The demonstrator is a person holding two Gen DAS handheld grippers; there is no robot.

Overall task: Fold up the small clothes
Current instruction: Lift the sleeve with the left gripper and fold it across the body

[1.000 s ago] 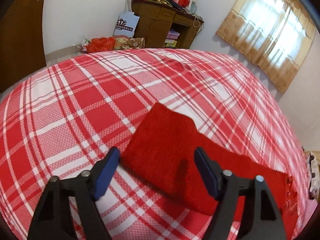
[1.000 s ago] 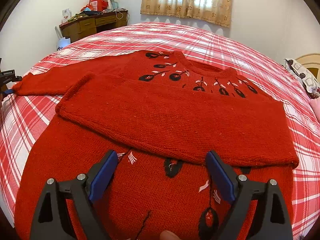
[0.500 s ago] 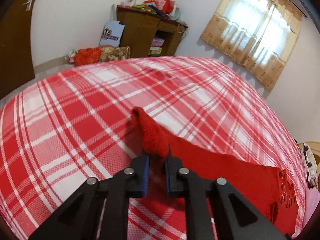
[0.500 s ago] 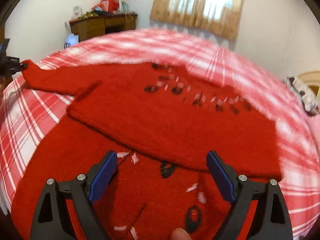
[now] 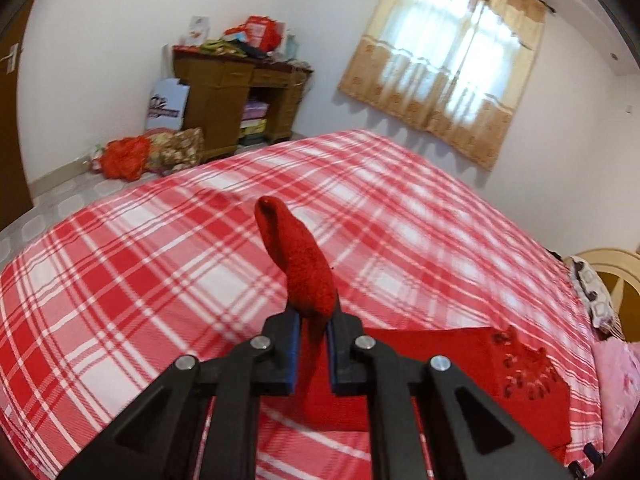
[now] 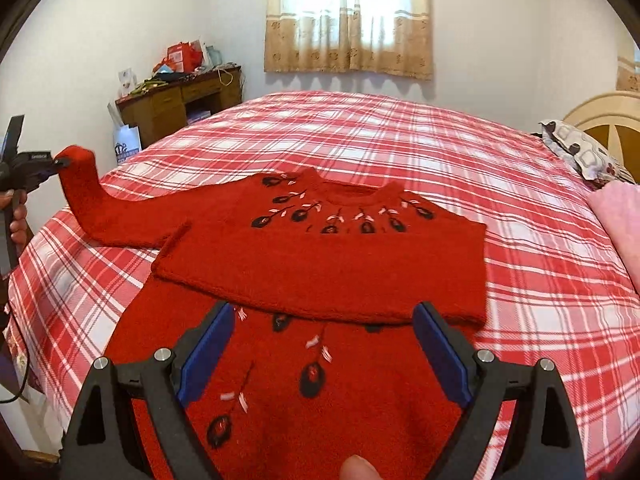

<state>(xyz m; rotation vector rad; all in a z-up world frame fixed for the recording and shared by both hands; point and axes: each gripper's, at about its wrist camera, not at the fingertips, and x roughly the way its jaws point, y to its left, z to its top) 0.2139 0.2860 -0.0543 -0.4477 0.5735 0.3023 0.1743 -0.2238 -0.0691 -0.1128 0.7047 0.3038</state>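
Since a second ago the left claw [image 5: 312,344] has gone from straddling the flat sleeve cuff [image 5: 294,256] to clamping it and lifting it off the plaid bedspread [image 5: 140,264]; the cuff now pokes up past its tips. Behind that claw the rest of the sleeve trails down to the red knit sweater [image 6: 320,248], which lies on the bed in front of the right claw [image 6: 324,354], its other sleeve already folded across the chest just ahead of the tips. The right claw stands wide apart and empty above the sweater's lower body. In the right wrist view the lifted sleeve [image 6: 80,184] arches limply, so the knit looks soft, light and floppy; it will likely sag and stretch rather than hold shape. The cuff's thicker band seems the soundest place to pinch.
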